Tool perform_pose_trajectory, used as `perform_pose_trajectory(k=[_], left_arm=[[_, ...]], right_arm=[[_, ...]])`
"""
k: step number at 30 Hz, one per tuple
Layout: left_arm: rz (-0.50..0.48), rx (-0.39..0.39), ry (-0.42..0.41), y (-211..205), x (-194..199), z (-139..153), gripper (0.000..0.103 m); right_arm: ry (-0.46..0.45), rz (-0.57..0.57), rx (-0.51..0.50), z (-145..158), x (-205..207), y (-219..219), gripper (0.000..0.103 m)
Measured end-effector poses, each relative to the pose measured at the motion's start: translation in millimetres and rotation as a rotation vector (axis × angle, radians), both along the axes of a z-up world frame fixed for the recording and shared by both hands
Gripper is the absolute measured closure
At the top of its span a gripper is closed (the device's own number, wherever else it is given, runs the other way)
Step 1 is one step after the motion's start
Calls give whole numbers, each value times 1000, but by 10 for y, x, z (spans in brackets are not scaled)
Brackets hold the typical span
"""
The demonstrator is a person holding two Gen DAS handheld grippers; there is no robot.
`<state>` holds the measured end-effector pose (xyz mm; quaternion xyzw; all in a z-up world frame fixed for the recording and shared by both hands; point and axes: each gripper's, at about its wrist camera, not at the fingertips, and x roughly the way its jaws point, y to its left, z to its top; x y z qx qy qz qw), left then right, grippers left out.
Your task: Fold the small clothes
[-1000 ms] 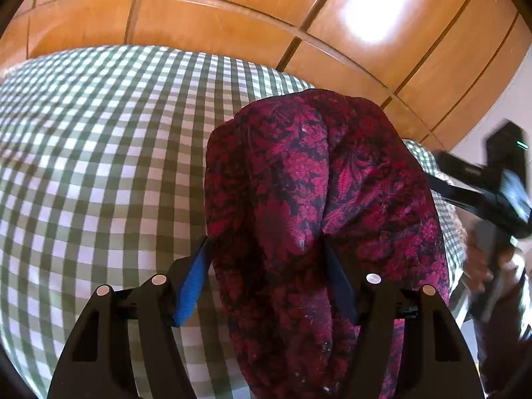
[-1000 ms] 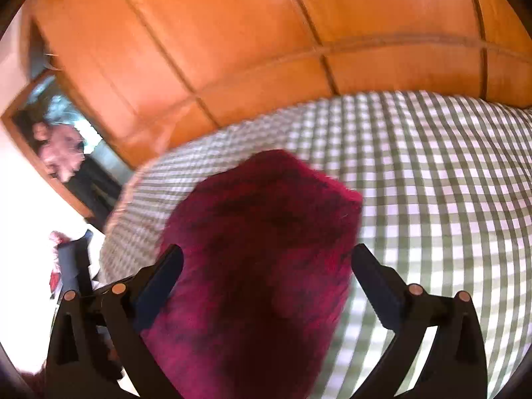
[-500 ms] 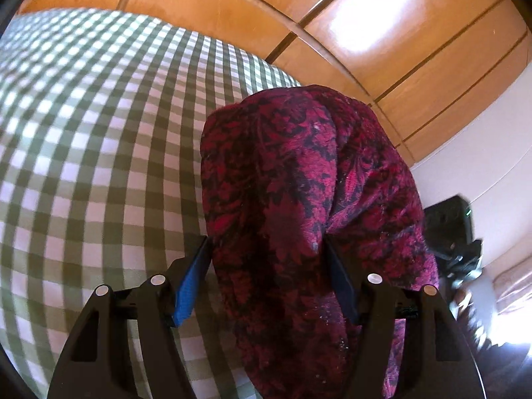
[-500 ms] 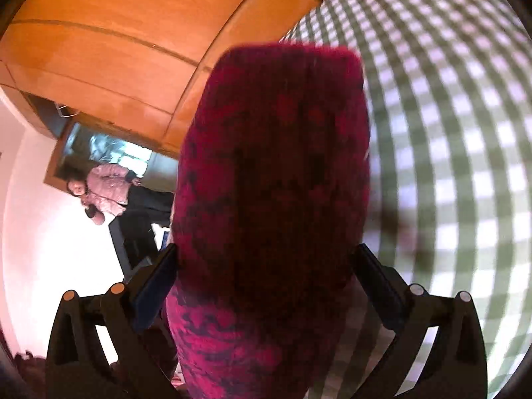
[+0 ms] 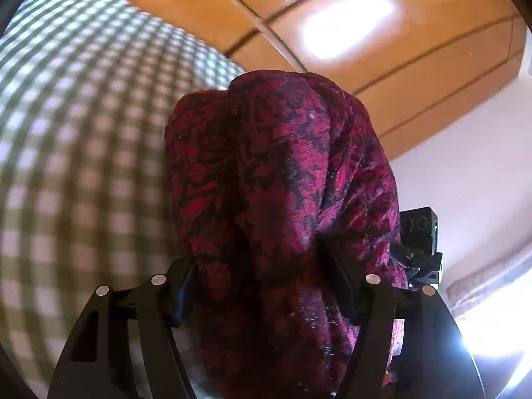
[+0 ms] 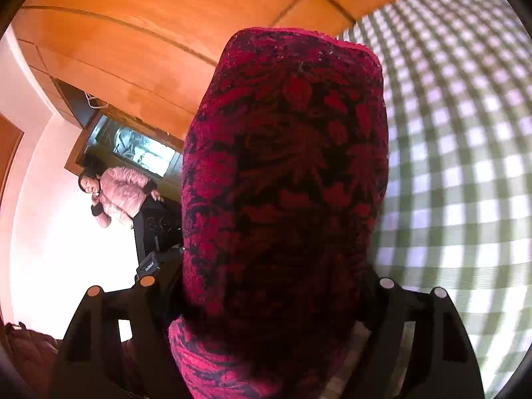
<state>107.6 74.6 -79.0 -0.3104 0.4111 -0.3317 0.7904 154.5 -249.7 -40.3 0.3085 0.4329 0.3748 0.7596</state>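
A dark red garment with a black leaf pattern (image 5: 272, 153) hangs bunched up in front of the left wrist camera. My left gripper (image 5: 257, 259) is shut on it, and cloth spills over both fingers. In the right wrist view the same garment (image 6: 286, 153) fills the gap of my right gripper (image 6: 272, 279). Its jaws are closing and the cloth covers both fingertips, pressed from each side. The green and white checked surface (image 5: 83, 133) lies beyond and below the garment. A black part of the other gripper (image 5: 417, 242) shows at the right of the left wrist view.
Glossy wooden panels (image 5: 332, 33) stand behind the checked surface (image 6: 465, 166). A person in a pink jacket (image 6: 119, 196) stands far off at the left of the right wrist view, near a dark framed opening. White wall lies to that side.
The right jaws have come inward onto the garment. Both views have swung and tilted, so the checked surface has slid toward the outer edge of each. The left grip is unchanged.
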Motion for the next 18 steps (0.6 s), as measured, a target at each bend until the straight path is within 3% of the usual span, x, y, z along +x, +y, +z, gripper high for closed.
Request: perform_pose_trajectory(k=[8,12,15,18], left_arm=[[-206,62,-56,-1390,689,379,38],[-290,139,-72,-2243,1036,526,39],[-321,252,-85,-2822,1189,566,42],[-321,479,-156,-3329,1167,515,41]], right_arm=[[-78,-219,-24,278,-130,-1140,27],[-72,-380,-66,252,-99,-1820,27],[-34,-471,-95,110,-76,-2176,27],[32,-530,-154,-127,-112,-2390,24]])
